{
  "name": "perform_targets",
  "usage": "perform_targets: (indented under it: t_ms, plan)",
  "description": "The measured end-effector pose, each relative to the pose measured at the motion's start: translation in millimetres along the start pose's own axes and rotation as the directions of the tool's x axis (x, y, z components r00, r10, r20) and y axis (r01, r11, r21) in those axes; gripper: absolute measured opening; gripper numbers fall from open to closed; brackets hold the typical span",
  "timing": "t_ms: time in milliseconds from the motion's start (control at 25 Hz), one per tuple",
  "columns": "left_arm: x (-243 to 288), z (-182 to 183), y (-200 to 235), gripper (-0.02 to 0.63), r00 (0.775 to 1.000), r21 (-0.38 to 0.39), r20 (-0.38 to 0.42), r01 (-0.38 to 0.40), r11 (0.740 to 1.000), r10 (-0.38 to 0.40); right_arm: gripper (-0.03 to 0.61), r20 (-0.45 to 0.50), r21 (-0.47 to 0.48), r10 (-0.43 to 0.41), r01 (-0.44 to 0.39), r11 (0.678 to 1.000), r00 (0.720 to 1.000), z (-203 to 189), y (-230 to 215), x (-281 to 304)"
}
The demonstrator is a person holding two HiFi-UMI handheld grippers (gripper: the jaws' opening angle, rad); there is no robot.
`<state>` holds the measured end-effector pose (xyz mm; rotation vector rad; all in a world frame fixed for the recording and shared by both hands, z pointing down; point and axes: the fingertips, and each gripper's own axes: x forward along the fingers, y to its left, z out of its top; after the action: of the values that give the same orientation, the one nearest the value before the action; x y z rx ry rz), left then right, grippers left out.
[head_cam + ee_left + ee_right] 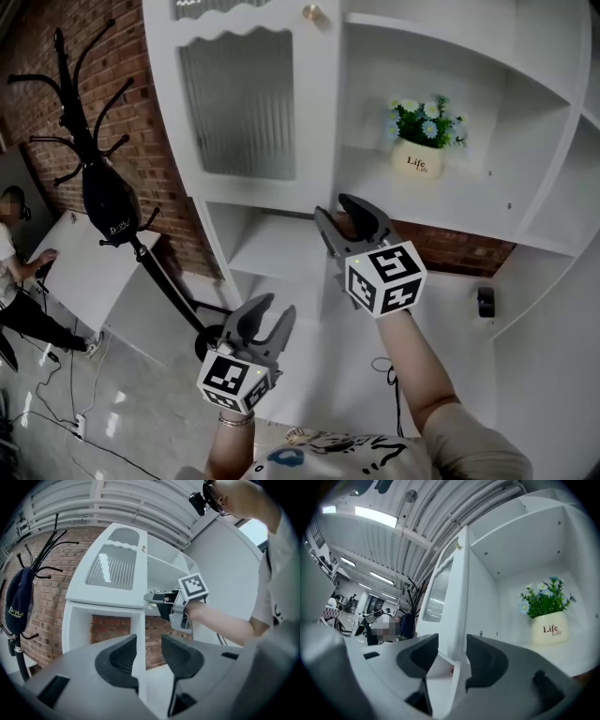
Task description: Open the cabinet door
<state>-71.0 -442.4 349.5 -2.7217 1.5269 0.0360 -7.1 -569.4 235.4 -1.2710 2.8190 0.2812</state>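
Most of the job looked done | cabinet door [239, 103] stood wide open | right hand-held gripper [333, 206] jaws apart, door edge maybe between them, not squeezed | left hand-held gripper [279, 305] loose, empty

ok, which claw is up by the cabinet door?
The right claw, up at the open door's lower corner; the left claw hangs lower, away from it.

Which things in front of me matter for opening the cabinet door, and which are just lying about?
For the job:
- cabinet door, already swung open
- its gold knob
- right gripper, open by the door's lower edge
- left gripper, open and empty

Just lying about:
- flower pot
- hanging black cap
- white table
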Motion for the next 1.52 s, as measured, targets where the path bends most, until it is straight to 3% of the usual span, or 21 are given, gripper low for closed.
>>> perform_targets:
  t_ms: [240, 320, 440, 640, 760, 1000, 1240, 1520]
  plan:
    - [-3.7, -7.7, -2.5, 0.141, 0.999, 0.047, -0.040, 0.006, 0.999, -0.004, 0.170, -0.010, 0.004, 0.019, -0.019, 1.000, 1.000, -6.8, -2.5, 12.8]
    - [-5.6, -8.9, -7.9, 0.015, 0.999, 0.056, -0.041, 0.036, 0.998, -0.034, 0.170, -0.009, 0.004, 0.030, -0.030, 1.000, 1.000, -7.0, -1.2, 11.6]
    - [-3.2, -10.9, -18.8, 0.015, 0.995, 0.054, -0.050, 0.085, 0.995, -0.082, 0.169, -0.011, 0.019, 0.036, -0.036, 0.999, 0.999, -6.7, -1.5, 10.5]
    - [-4.8, -19.7, -26.7, 0.015, 0.994, 0.078, -0.086, 0.081, 0.994, -0.074, 0.169, -0.027, 0.003, 0.010, -0.010, 1.000, 1.000, -6.1, -0.1, 8.3]
    - [-7.6, -17.4, -25.4, 0.015, 0.995, 0.077, -0.078, 0.072, 0.994, -0.066, 0.123, -0.016, 0.037, 0.009, -0.008, 0.999, 1.000, -2.9, 3.1, 3.4]
    - [-13.5, -21.7, -27.1, 0.015, 0.995, 0.066, -0.076, 0.073, 0.995, -0.068, 0.090, 0.030, 0.121, 0.142, -0.144, 0.982, 0.989, 4.6, 28.0, -18.4]
    - [-18.7, -32.0, -29.1, 0.015, 0.994, 0.043, -0.093, 0.064, 0.997, -0.060, 0.075, 0.097, 0.128, 0.320, -0.330, 0.935, 0.943, 19.1, 88.7, -51.3]
    - [-38.1, -40.0, -20.9, 0.015, 0.994, 0.022, -0.109, 0.010, 1.000, -0.008, 0.067, 0.128, 0.122, 0.522, -0.536, 0.835, 0.843, 32.7, 150.4, -66.5]
